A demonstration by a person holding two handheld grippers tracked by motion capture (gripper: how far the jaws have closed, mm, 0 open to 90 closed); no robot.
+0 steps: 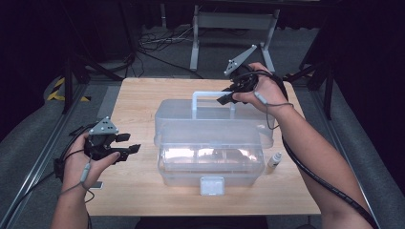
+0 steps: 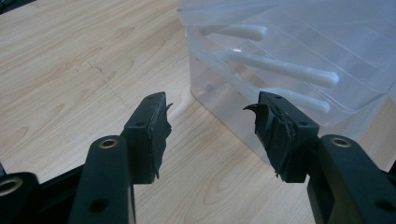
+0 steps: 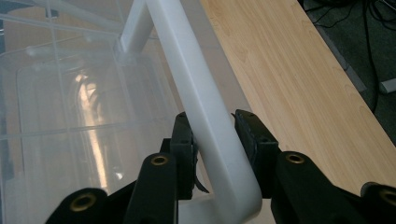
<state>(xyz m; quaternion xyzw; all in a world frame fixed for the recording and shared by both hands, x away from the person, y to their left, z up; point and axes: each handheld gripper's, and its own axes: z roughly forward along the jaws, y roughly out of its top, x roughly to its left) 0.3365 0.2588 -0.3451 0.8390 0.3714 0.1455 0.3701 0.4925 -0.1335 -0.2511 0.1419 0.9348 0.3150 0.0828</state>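
The clear plastic storage box [image 1: 210, 148] sits mid-table with its lid swung back, and the right gripper [image 1: 228, 98] is at the lid's white carry handle [image 1: 212, 95]. In the right gripper view that handle [image 3: 205, 116] runs straight up between the jaws, long axis pointing away from the hand; the pads flank it closely, parted about half way, one seemingly brushing it, so it looks loosely bracketed rather than clamped. Whether a move grips or clears depends on that alignment. The left gripper [image 1: 125, 145] hovers off the box's left end, jaws wide apart with nothing between them. A small dropper bottle [image 1: 273, 161] stands right of the box.
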